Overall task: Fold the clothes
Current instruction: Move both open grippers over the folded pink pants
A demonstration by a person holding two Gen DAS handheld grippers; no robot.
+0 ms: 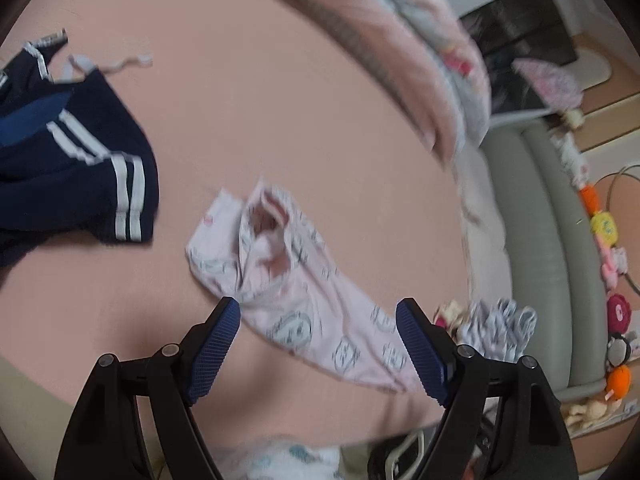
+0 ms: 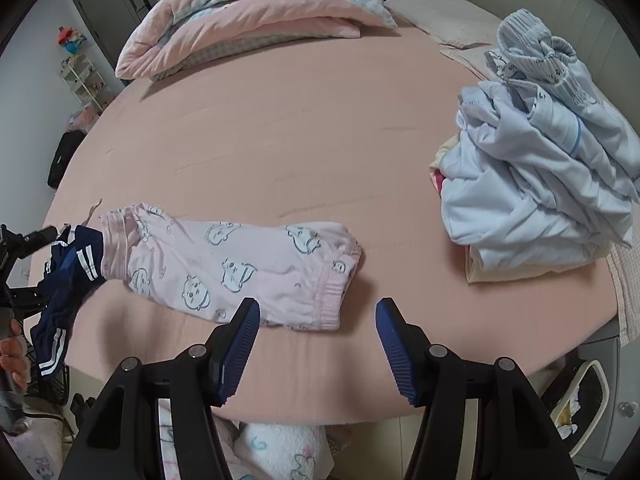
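Both the left gripper [image 1: 318, 320] and the right gripper [image 2: 318, 320] hang wide open and empty over the pink pants [image 2: 232, 268], which lie flat on the bed [image 2: 280, 140] for folding.

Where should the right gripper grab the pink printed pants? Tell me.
Take the ribbed waistband end of the pink pants, nearest the open right gripper. Come down from above at the near edge: it lies flat on the bed sheet with a bunched, thick hem.

Pink printed pants [image 2: 236, 268] on bed [image 2: 304, 152]
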